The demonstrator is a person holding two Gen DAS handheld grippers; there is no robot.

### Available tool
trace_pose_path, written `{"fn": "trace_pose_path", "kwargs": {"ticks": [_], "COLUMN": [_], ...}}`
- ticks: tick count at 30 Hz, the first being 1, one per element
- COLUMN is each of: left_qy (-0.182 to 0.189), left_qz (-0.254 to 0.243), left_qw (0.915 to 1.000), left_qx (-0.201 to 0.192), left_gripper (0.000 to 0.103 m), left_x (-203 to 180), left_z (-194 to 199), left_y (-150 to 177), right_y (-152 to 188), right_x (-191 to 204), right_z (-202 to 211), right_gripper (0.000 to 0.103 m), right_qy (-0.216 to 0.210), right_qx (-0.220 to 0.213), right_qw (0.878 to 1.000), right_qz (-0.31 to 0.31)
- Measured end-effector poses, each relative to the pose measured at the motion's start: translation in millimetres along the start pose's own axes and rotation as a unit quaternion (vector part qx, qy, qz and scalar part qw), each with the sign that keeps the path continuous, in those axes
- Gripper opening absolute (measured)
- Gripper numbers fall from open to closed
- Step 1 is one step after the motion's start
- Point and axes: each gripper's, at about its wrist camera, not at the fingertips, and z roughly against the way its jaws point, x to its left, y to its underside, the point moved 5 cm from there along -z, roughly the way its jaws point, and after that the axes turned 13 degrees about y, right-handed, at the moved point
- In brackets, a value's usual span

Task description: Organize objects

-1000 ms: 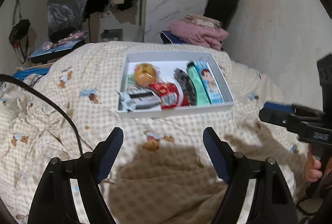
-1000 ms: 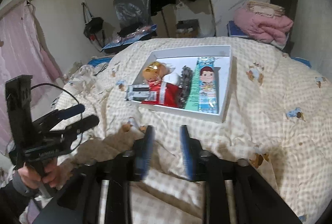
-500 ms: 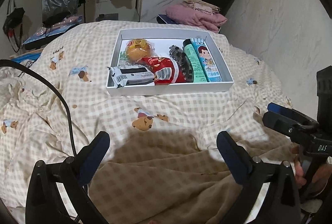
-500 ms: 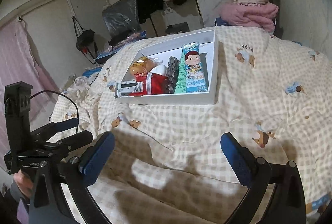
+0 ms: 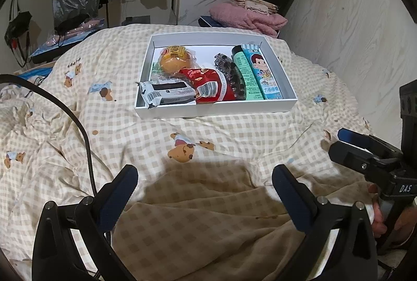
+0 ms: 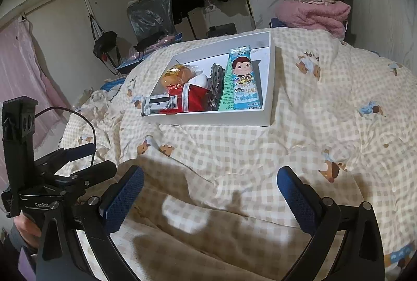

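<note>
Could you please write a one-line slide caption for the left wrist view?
Open left gripper hovers over a checked bedspread, facing a white tray packed with snacks.

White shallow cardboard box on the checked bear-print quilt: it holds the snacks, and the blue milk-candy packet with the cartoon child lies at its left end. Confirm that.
Not quite. The white shallow cardboard box does sit on the checked bear-print quilt with the snacks inside, but the blue milk-candy packet with the cartoon child lies at its right end, as the left wrist view shows.
</note>
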Motion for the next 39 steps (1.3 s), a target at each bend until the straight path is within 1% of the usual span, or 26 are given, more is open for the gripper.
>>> {"fn": "trace_pose_path", "kwargs": {"ticks": [26,39], "left_qy": [-0.001,-0.001], "left_qz": [-0.003,-0.003], "left_qw": [1.0000,1.0000], "left_qx": [-0.002,-0.001], "left_gripper": [0.103,0.103], "left_x": [-0.1,0.2], "left_z": [-0.8,-1.1], "left_y": [-0.5,0.3], "right_y": [-1.5,-0.9], "right_x": [1.3,1.5], "right_z": [3.3,1.2], "right_gripper": [0.103,0.103], "right_qy": [0.003,0.003], "right_qx": [-0.012,-0.009], "right_qw": [1.000,1.000], "right_qz": [0.003,0.004]}}
